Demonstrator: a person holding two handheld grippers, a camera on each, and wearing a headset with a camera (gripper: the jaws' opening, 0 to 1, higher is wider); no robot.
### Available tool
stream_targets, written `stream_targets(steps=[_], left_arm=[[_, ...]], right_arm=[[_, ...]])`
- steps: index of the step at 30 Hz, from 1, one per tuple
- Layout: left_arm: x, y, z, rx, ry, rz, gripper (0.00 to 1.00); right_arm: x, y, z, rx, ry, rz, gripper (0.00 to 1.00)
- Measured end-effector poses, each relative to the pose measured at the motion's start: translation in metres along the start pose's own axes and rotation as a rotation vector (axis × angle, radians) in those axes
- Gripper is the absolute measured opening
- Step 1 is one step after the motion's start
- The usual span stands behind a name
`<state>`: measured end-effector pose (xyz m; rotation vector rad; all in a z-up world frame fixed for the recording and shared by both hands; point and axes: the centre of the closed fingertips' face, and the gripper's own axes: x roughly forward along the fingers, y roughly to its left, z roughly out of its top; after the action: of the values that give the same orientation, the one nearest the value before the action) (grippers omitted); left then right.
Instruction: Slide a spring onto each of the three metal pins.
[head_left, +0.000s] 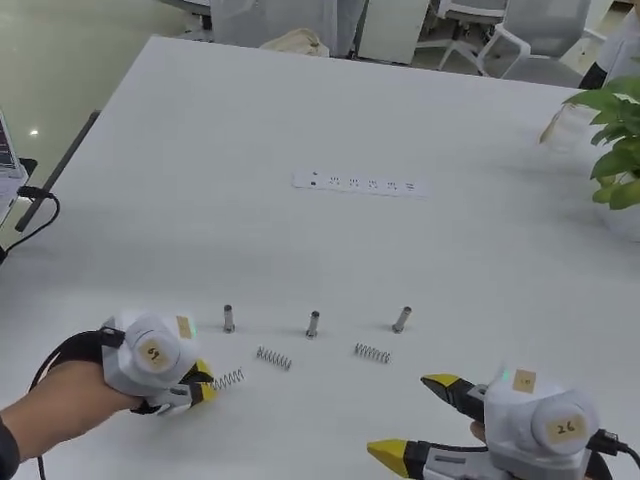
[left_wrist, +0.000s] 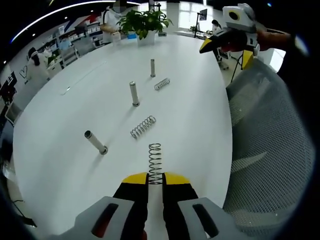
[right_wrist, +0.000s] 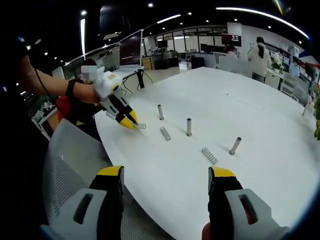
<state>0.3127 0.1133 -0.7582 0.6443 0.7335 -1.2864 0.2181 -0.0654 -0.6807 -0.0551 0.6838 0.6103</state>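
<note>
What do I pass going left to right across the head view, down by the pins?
Left gripper, left pin, loose spring, middle pin, second loose spring, right pin.

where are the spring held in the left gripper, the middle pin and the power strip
held spring (left_wrist: 155, 161), left gripper view, mid coils
middle pin (head_left: 313, 324), head view, its shaft
power strip (head_left: 360, 184), head view, its centre

Three pins on white table, two loose springs, left gripper clamping third spring
</note>
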Motion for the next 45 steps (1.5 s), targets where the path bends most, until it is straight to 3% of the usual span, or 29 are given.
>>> stream_targets(steps=[8, 15, 27, 45], left_arm=[[-0.006, -0.016, 0.012, 0.011, -0.036, 0.011, 0.02], [-0.006, -0.04, 0.028, 0.097, -0.038, 0.0, 0.02], [-0.004, -0.078, 0.068, 0.251, -0.072, -0.046, 0.02], [-0.011, -0.098, 0.109, 0.363, -0.131, -0.06, 0.02]], right_arm=[[0.007, 0.008, 0.003, -0.007, -0.003, 0.025, 0.66], [0.012, 0.014, 0.004, -0.013, -0.004, 0.049, 0.66], [0.015, 0.025, 0.008, -0.025, -0.022, 0.103, 0.57], [0.021, 0.041, 0.02, -0.034, -0.057, 0.217, 0.4]])
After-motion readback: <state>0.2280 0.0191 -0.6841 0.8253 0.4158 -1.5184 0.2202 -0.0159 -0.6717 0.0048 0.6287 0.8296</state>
